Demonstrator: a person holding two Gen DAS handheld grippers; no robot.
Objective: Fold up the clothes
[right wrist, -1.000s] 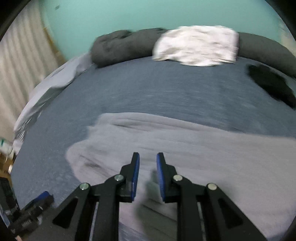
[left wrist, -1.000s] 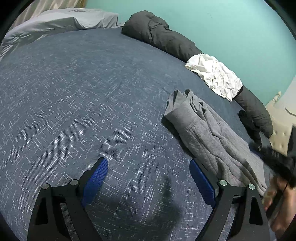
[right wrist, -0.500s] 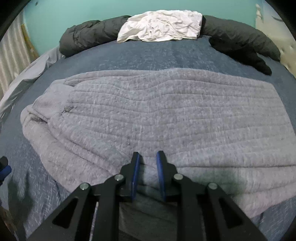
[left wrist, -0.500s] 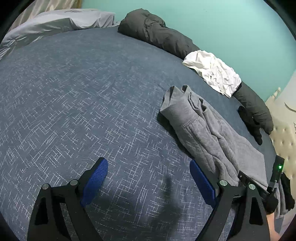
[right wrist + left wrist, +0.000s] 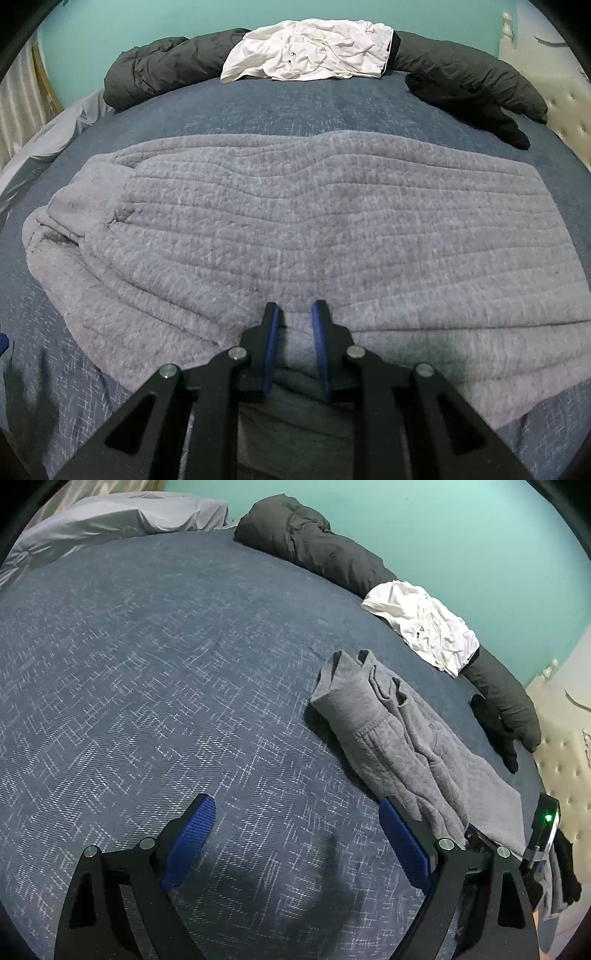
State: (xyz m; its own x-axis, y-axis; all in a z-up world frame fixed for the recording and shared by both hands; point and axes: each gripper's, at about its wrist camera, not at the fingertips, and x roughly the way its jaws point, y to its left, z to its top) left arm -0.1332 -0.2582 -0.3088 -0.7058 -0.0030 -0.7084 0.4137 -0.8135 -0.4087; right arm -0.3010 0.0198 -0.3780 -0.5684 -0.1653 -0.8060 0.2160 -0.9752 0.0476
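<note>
A grey fleece garment (image 5: 314, 229) lies spread across the dark blue bed; in the left wrist view it lies bunched (image 5: 406, 738) at the right. My right gripper (image 5: 297, 314) sits low at the garment's near edge, its jaws nearly closed with a fold of grey cloth between them. My left gripper (image 5: 295, 823) is wide open and empty over bare bedcover, left of the garment. The right gripper's body with a green light (image 5: 546, 823) shows at the far right of the left wrist view.
A crumpled white garment (image 5: 310, 51) lies on a long dark grey rolled duvet (image 5: 461, 77) along the teal wall. A light grey pillow or sheet (image 5: 110, 520) is at the far left. A cream tufted headboard (image 5: 565, 746) is at the right.
The right gripper has come down and forward to the grey garment's near edge, the blur is gone. The left gripper has stayed open in about the same place.
</note>
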